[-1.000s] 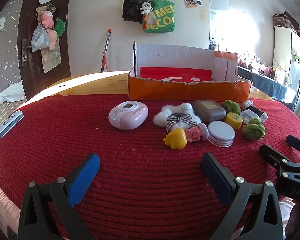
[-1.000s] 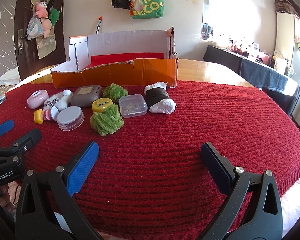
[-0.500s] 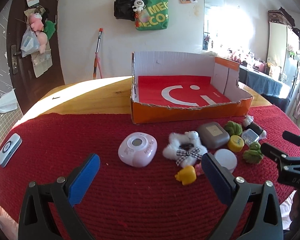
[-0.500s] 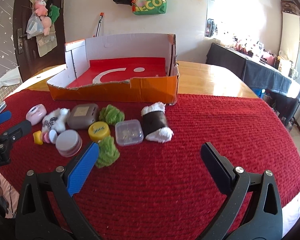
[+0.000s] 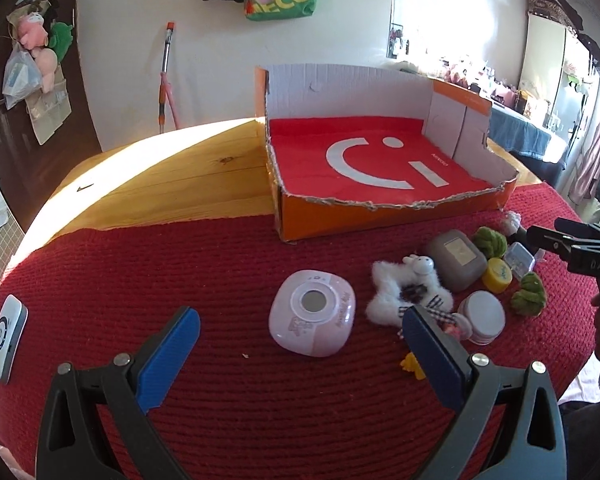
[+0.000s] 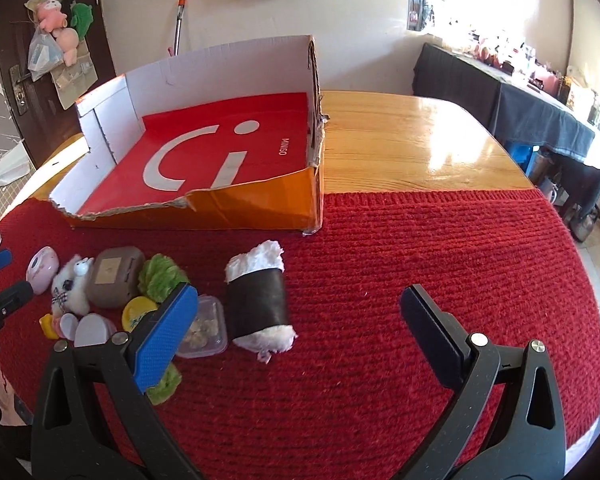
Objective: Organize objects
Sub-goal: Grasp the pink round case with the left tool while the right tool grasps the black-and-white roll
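An open orange cardboard box [image 5: 384,216] [image 6: 260,204] with a red floor stands at the far edge of the red knitted mat. In front of it lie a pink rounded case [image 5: 313,323] [image 6: 42,265], a white fluffy toy [image 5: 404,288] [image 6: 73,282], a grey case [image 5: 456,260] [image 6: 114,276], a yellow lid [image 5: 497,276], a white round tin [image 5: 482,316], green pompoms [image 5: 530,300] [image 6: 160,276], a clear small box [image 6: 202,330] and a black-and-white plush roll [image 6: 260,300]. My left gripper [image 5: 300,340] hovers open above the pink case. My right gripper [image 6: 300,316] is open beside the plush roll.
A white and blue device [image 5: 5,336] lies at the mat's left edge. Bare wooden table [image 6: 412,148] extends behind and right of the box. The right gripper's body [image 5: 580,248] shows at the right of the left wrist view. A small yellow toy [image 5: 410,364] sits behind the left gripper's right finger.
Both grippers have risen and tilted downward, so the box floor now shows. The left one has moved closer over the pink case, the right one closer to the plush roll.
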`<act>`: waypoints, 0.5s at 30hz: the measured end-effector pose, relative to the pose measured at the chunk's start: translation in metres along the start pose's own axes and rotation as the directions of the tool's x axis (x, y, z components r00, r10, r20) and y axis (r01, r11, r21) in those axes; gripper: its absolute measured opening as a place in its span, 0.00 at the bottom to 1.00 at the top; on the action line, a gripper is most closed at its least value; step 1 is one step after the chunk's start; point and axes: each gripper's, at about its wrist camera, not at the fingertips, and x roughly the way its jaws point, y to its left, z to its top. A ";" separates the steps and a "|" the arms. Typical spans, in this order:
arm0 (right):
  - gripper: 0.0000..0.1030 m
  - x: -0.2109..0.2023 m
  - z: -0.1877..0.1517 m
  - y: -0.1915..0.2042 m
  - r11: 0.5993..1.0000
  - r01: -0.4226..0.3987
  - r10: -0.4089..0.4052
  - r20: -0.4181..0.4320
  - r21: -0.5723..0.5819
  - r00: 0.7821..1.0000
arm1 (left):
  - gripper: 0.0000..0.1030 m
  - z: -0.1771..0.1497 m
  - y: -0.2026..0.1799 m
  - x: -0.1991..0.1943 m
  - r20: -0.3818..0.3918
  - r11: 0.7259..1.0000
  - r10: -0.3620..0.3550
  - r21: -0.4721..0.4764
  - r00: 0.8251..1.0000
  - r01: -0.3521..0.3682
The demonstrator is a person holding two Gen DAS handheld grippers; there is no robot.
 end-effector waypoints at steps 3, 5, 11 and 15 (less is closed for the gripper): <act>1.00 0.009 0.004 -0.001 1.000 0.008 -0.009 -0.035 -0.014 0.999 | 1.00 0.001 0.008 0.007 -0.040 1.000 -0.025 -0.001 0.999 0.025; 1.00 0.016 0.006 0.000 0.999 0.012 -0.014 -0.063 -0.035 0.998 | 1.00 0.002 0.012 0.011 -0.062 0.999 -0.049 0.002 0.997 0.050; 1.00 0.023 0.009 -0.005 1.000 0.012 -0.015 -0.092 -0.027 0.996 | 0.94 0.004 0.016 0.021 -0.095 0.998 -0.067 0.013 0.993 0.068; 0.98 0.026 0.004 -0.004 0.999 0.009 -0.013 -0.108 -0.043 0.994 | 0.90 0.005 0.015 0.026 -0.101 0.997 -0.074 0.023 0.992 0.076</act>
